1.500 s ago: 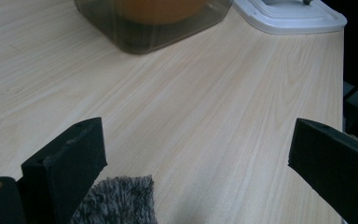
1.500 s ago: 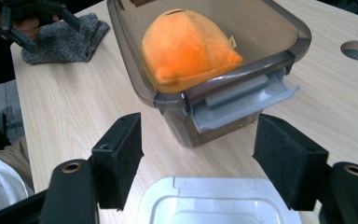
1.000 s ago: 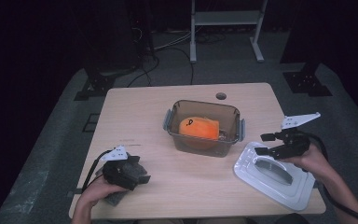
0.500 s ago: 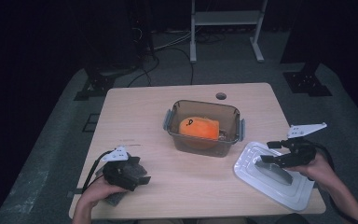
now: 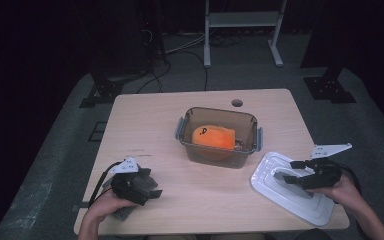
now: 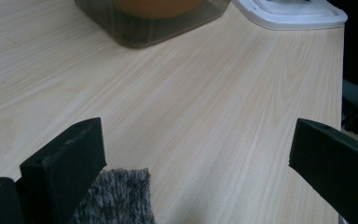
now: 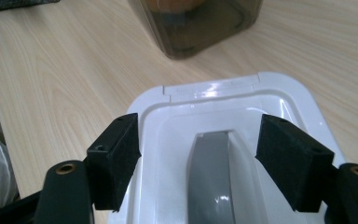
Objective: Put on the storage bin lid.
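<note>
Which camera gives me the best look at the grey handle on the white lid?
The right gripper view: the grey handle sits close and sharp between the open jaws. The high view shows it small, partly behind the right hand-held gripper. The left gripper view catches just the white lid's edge.

White lid (image 5: pixel 300 192) with grey handle (image 7: pixel 210 177) lies flat beside the tub (image 5: pixel 219 135)

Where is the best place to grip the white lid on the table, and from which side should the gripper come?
Probably the raised grey handle along the middle of the white lid. Come from above, one jaw on each long side: the lid lies flat on the table, so its rim gives little to pinch. The right gripper already straddles it, open.
</note>
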The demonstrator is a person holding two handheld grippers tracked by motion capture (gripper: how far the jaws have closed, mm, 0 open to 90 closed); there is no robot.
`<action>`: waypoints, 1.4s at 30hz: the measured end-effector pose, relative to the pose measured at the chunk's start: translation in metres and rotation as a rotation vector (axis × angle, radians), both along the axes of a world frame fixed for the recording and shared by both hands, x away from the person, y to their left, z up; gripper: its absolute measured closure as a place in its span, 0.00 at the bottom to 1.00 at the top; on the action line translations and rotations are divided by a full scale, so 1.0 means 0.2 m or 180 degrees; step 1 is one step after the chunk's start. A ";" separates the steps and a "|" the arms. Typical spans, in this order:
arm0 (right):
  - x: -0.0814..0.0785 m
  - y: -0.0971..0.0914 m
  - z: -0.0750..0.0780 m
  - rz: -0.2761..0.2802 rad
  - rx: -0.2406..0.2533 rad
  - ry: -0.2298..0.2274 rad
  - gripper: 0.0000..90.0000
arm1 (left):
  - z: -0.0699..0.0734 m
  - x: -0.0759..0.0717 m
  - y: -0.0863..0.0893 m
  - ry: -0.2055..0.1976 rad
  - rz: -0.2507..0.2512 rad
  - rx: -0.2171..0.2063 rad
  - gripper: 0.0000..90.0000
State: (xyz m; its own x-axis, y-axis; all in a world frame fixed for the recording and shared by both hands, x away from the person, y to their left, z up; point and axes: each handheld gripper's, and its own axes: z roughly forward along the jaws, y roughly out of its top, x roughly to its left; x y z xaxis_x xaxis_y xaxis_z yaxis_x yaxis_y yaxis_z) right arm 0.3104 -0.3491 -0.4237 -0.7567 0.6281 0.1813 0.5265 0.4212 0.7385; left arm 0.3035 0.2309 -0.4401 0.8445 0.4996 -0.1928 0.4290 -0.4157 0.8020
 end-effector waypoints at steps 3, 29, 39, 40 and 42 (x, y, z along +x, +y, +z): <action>-0.02 -0.01 -0.03 -0.0028 -0.0024 -0.0019 0.32 | 0.00 0.00 0.00 0.0003 0.0000 0.0000 0.03; -0.08 -0.06 -0.13 0.0016 -0.0206 -0.0191 0.67 | 0.00 0.00 0.00 0.0001 -0.0024 0.0019 0.03; -0.09 -0.07 -0.14 0.0077 -0.0222 -0.0209 0.73 | 0.00 0.00 -0.01 0.0011 -0.0025 0.0014 0.03; -0.09 -0.07 -0.14 0.0083 -0.0226 -0.0211 0.73 | 0.00 0.00 -0.01 0.0011 -0.0025 0.0017 0.03; -0.09 -0.07 -0.14 0.0109 -0.0239 -0.0215 0.73 | 0.00 0.00 -0.01 0.0012 -0.0028 0.0016 0.03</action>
State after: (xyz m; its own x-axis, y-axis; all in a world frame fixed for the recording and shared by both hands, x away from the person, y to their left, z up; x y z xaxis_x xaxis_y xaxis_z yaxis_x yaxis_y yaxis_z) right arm 0.2928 -0.3627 -0.4513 -0.7868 0.6116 0.0827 0.4611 0.4935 0.7375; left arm 0.3032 0.2298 -0.4398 0.8481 0.4933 -0.1935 0.4283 -0.4234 0.7983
